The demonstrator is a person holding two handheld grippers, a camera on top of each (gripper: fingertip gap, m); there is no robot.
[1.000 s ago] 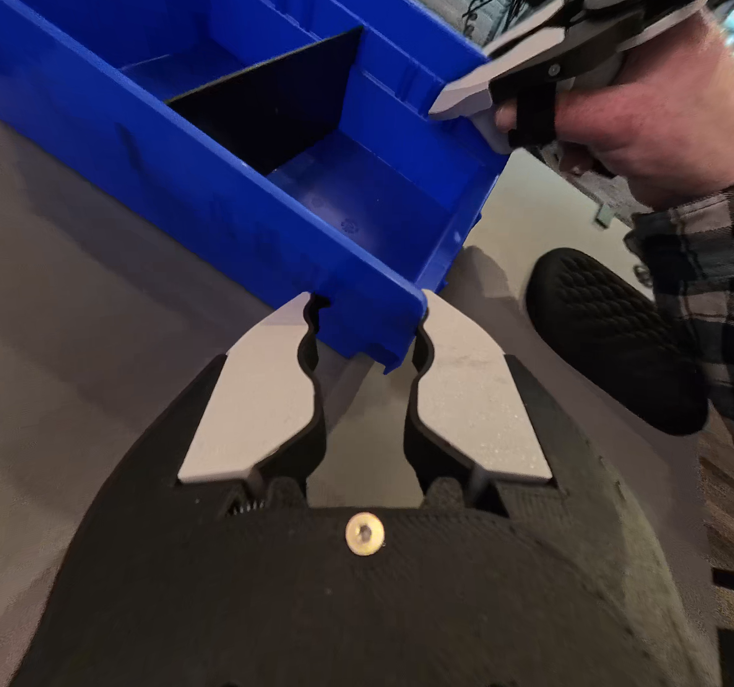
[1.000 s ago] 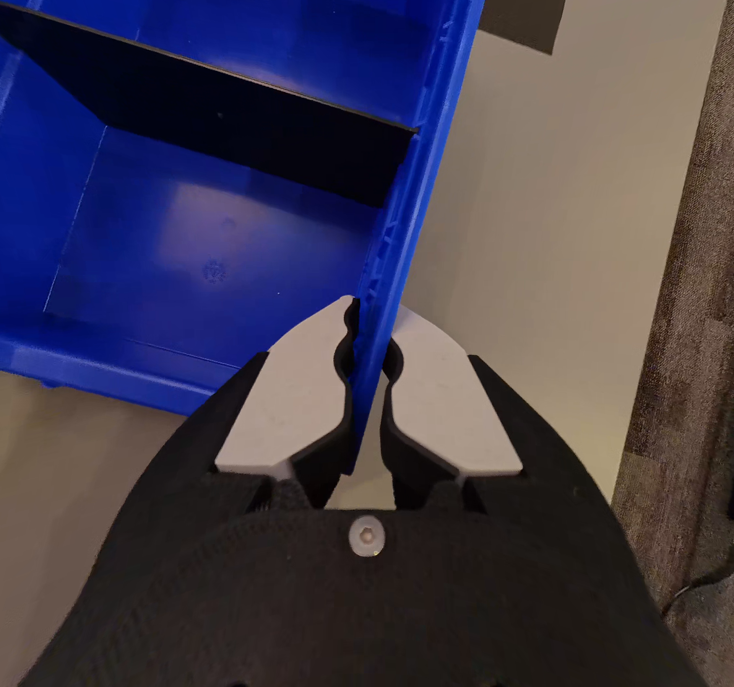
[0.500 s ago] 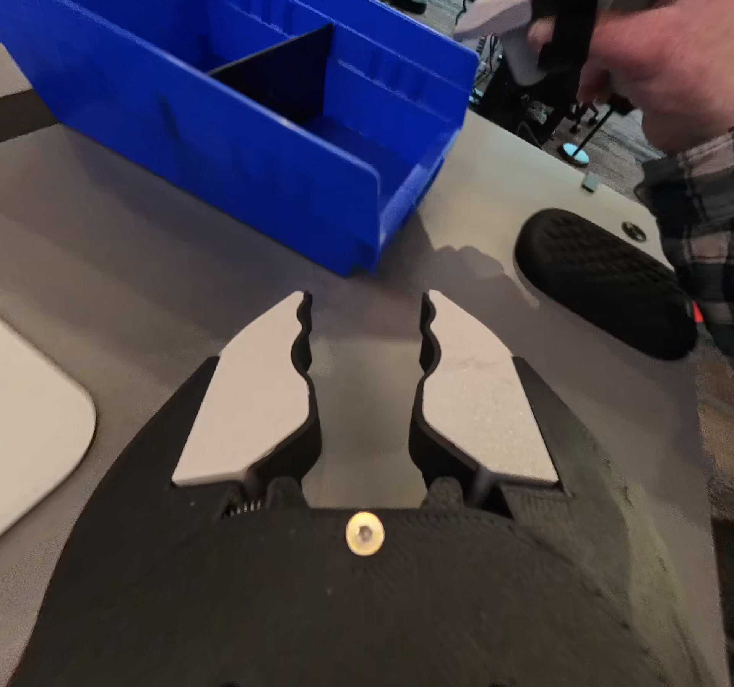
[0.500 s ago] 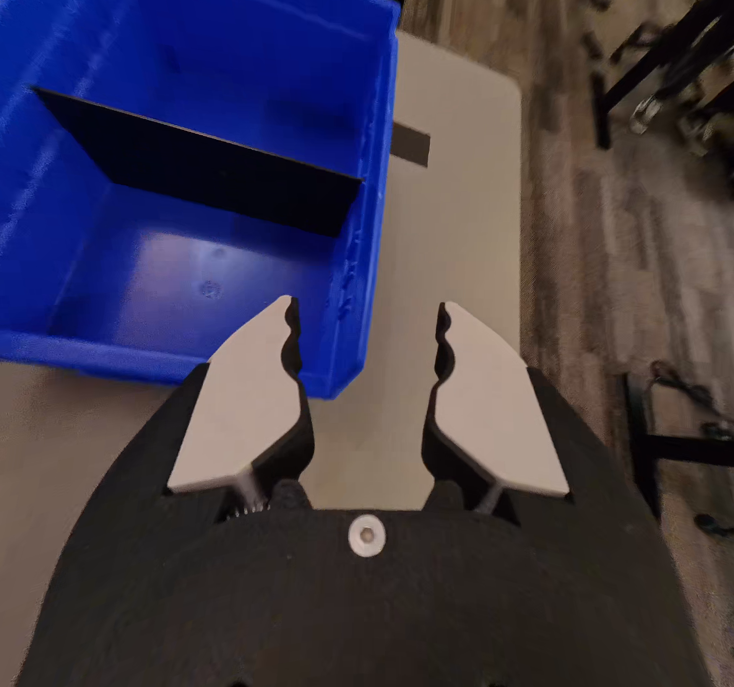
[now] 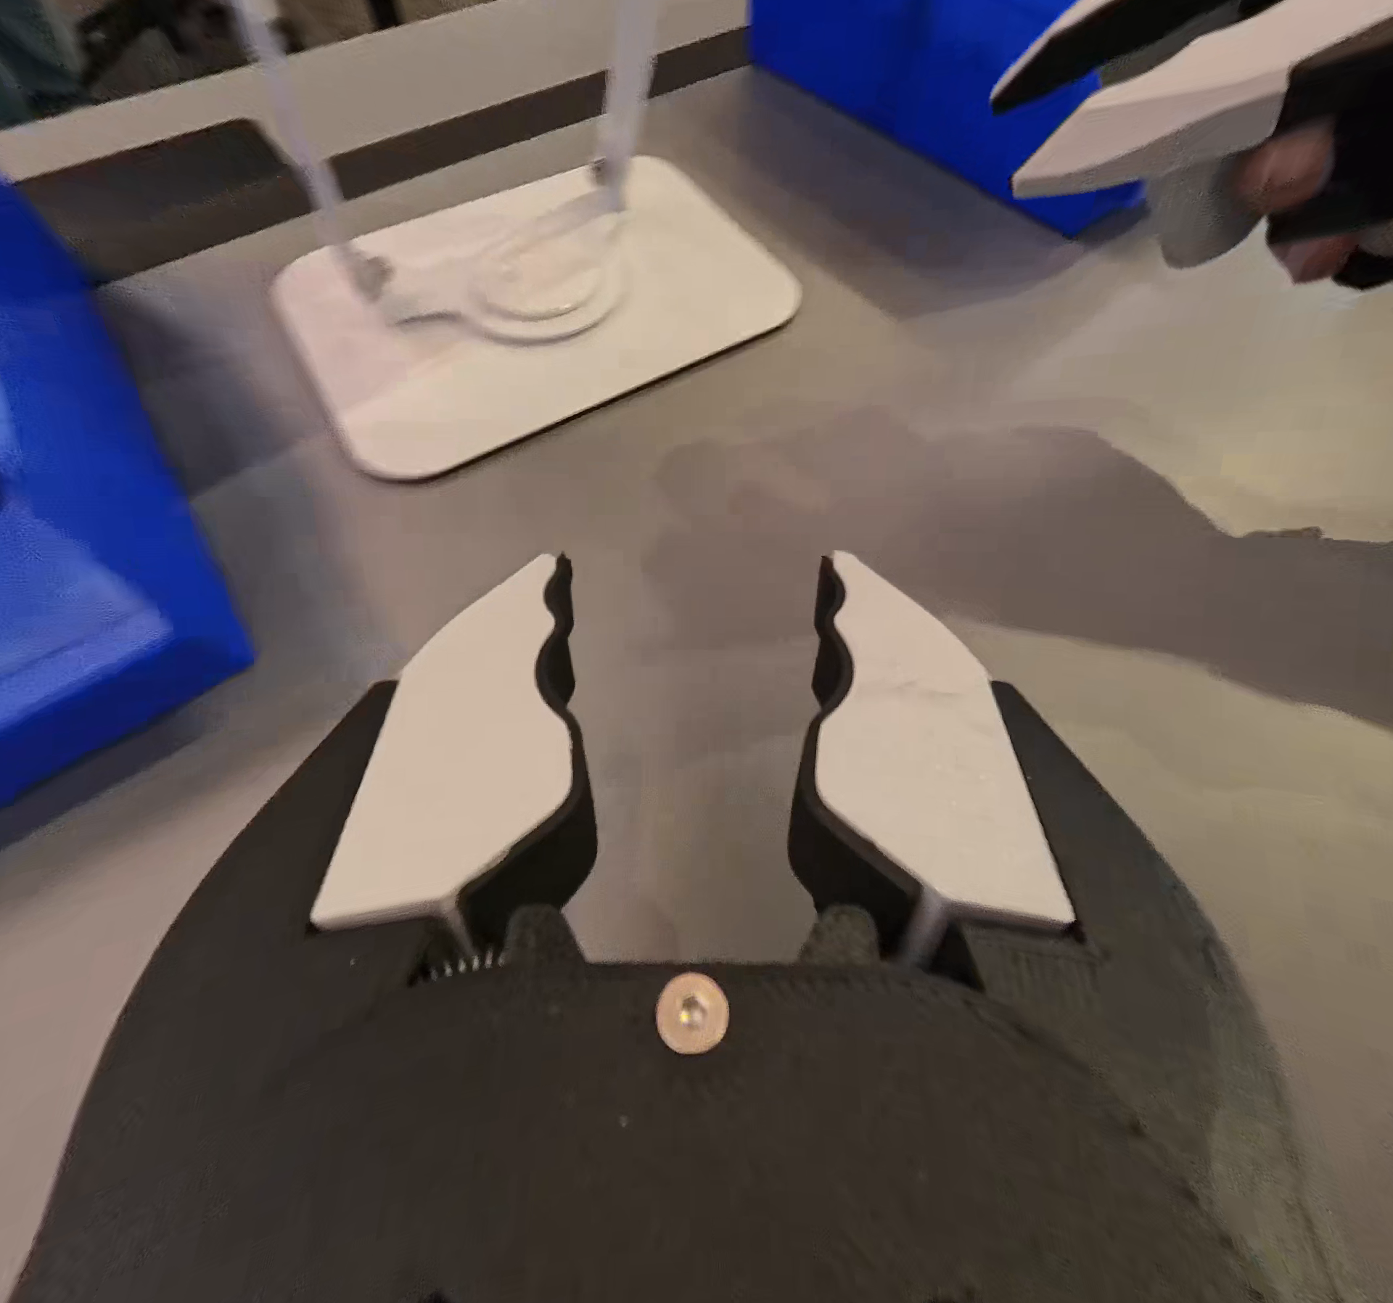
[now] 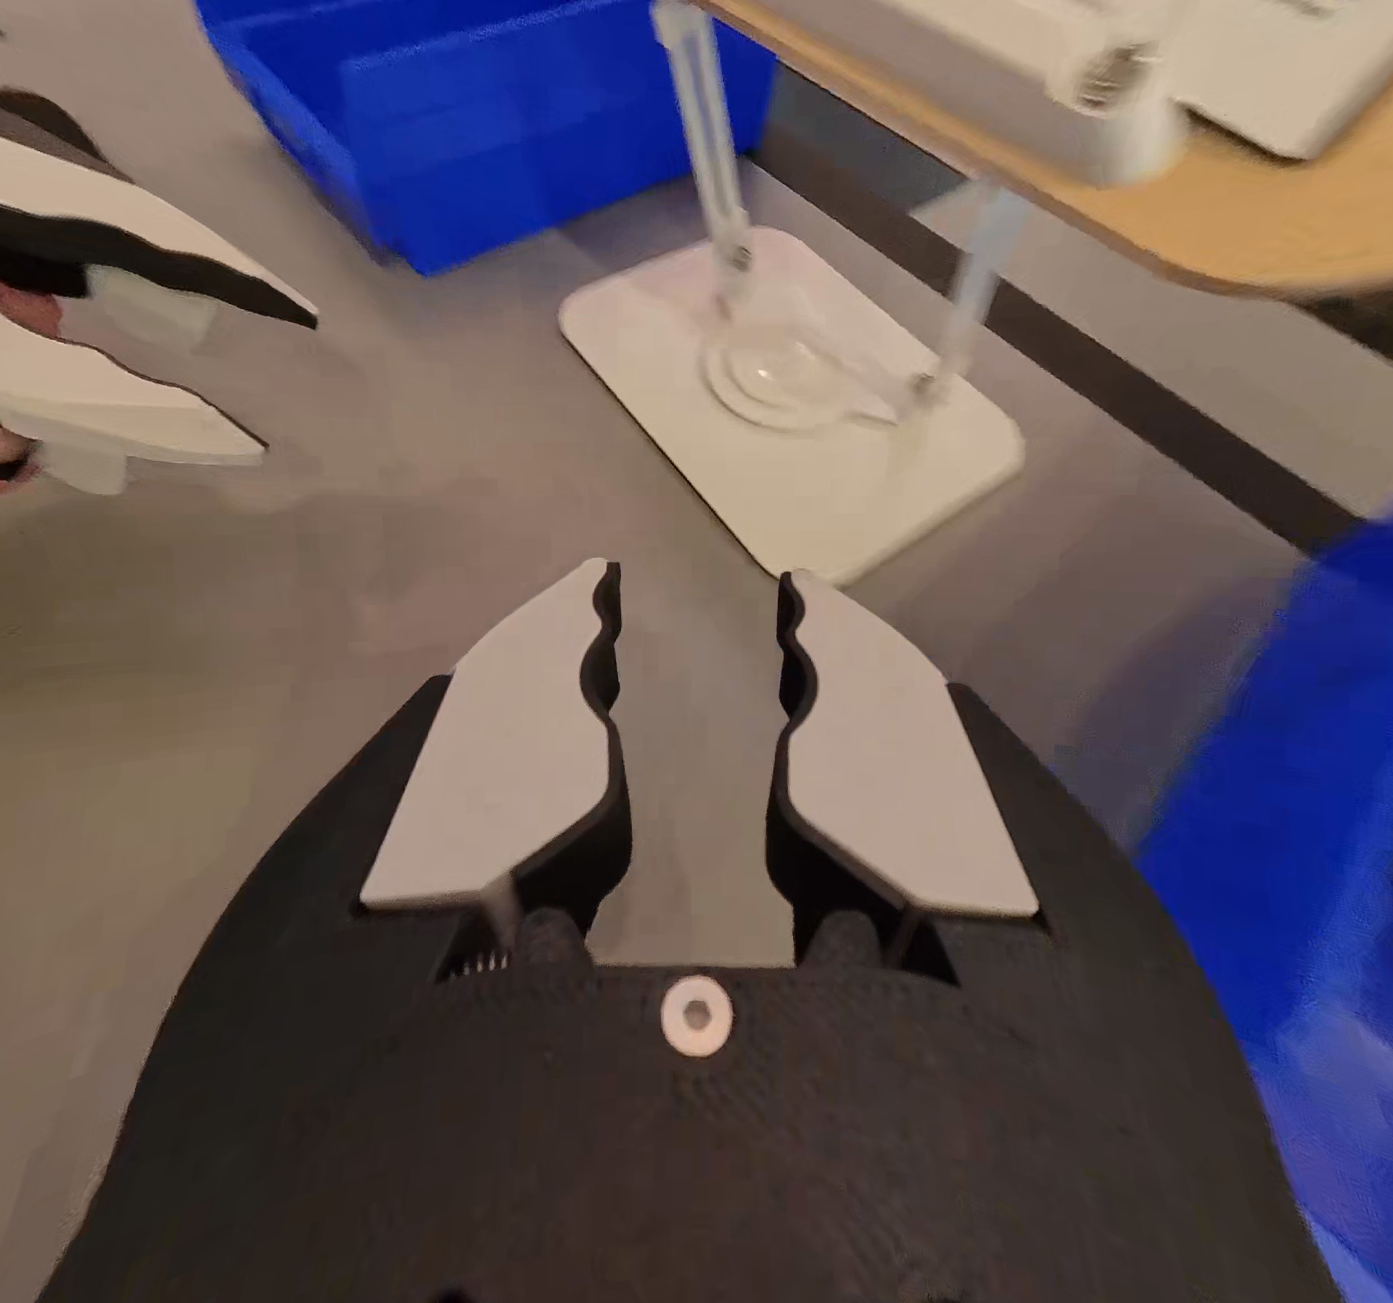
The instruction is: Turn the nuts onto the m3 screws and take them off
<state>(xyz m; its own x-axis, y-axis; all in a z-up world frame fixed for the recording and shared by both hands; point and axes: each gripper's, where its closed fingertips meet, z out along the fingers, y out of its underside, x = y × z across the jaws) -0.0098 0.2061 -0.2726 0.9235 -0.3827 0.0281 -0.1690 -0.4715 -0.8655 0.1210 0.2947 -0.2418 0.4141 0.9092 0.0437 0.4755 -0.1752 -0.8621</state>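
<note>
On the grey desk [image 5: 980, 664], both blue bins [image 5: 904, 46] stand clear of the left hand-held gripper [image 5: 693, 573] and right hand-held gripper [image 6: 697, 573], which have let go of one bin's walls and now hover apart and empty near the white stand base [image 6: 791, 453] at centre.

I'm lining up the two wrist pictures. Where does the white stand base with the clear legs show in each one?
Left wrist view: the white stand base lies upper left of centre, ahead of the open left gripper.
Right wrist view: it lies right of centre, just ahead of the open right gripper.
Shared landmark: the grey table.
</note>
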